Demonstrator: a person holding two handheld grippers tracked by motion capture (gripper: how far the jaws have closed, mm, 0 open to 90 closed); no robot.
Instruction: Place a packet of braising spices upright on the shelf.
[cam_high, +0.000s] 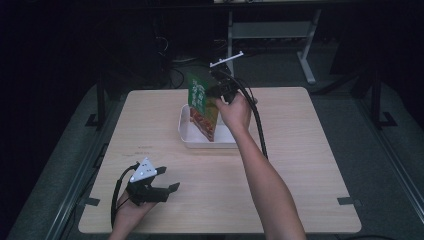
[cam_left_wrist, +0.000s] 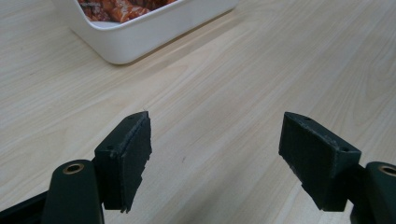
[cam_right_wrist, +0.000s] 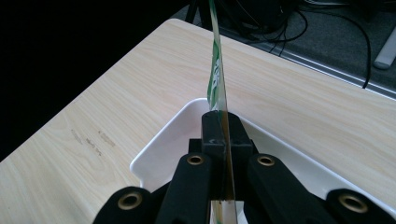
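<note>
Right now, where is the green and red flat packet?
High view, table's middle rear: the green and red flat packet stands tilted in the white plastic tray, clamped by the right gripper.

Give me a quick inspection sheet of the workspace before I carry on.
Surface: light wood table, faint scuff marks near the left edge.
Job's things: green and red packet held on edge over the white tray, lower end inside it.
Clutter: nothing seen.
Grippers: right gripper shut on the packet; left gripper open, low over bare table.
Cables: black cable trails along the right forearm; another loops by the left hand.
Surroundings: dark room, desk legs and floor wires behind.
</note>
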